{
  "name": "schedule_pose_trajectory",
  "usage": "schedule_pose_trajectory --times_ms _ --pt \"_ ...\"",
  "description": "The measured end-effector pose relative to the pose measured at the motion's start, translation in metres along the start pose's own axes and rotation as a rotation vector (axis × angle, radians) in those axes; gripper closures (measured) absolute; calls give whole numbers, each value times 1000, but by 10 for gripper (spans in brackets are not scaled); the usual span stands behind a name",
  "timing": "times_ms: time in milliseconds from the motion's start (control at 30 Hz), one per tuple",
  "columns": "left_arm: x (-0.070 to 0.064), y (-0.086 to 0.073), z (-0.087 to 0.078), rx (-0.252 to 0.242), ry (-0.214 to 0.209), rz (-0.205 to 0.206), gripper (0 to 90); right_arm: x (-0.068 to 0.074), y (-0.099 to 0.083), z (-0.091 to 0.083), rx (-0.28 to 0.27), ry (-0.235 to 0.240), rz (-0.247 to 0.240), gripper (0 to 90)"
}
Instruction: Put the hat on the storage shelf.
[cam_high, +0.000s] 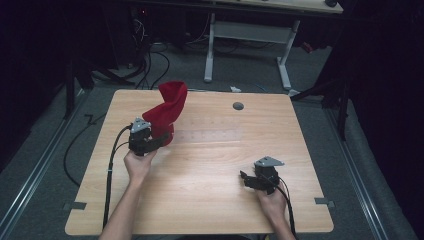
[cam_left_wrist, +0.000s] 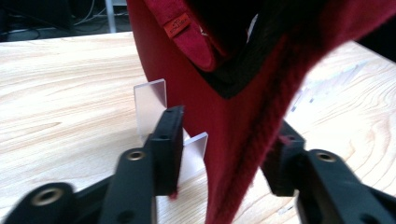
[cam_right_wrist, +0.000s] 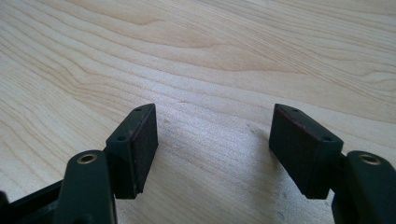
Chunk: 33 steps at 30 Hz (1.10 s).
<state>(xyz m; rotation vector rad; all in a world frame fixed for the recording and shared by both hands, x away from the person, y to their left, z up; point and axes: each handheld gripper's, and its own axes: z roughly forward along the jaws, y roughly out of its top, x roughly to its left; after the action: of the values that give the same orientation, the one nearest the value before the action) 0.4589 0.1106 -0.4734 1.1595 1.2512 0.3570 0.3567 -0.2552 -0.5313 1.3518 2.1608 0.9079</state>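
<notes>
A red felt piece (cam_high: 169, 111) with a black lining and an orange label (cam_left_wrist: 177, 25) stands upright at the table's left rear. It rests among clear plastic plates (cam_left_wrist: 150, 105) of a see-through rack (cam_high: 210, 131). My left gripper (cam_high: 162, 141) is at its lower edge. In the left gripper view the jaws stand apart with a hanging flap of the red felt (cam_left_wrist: 233, 140) between them, and the left gripper (cam_left_wrist: 226, 154) is open. My right gripper (cam_high: 248, 179) sits low at the front right, and the right gripper (cam_right_wrist: 212, 149) is open over bare wood.
The wooden table (cam_high: 210, 200) has a grey round cap (cam_high: 238, 106) near its far edge and tape tabs (cam_high: 75, 205) at its front corners. Cables trail off the left side. A white desk frame (cam_high: 250, 35) stands on the floor beyond.
</notes>
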Motion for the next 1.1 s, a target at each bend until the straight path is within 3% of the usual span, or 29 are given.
schedule_pose_trajectory --times_ms 500,667,1100 --pt "-4 11 -18 -26 -5 15 409 0 0 0 0 0 0 328" --pt "2 10 -24 -31 21 26 400 0 0 0 0 -1 0 327" --pt "10 12 -45 -42 25 8 398 0 0 0 0 0 0 327"
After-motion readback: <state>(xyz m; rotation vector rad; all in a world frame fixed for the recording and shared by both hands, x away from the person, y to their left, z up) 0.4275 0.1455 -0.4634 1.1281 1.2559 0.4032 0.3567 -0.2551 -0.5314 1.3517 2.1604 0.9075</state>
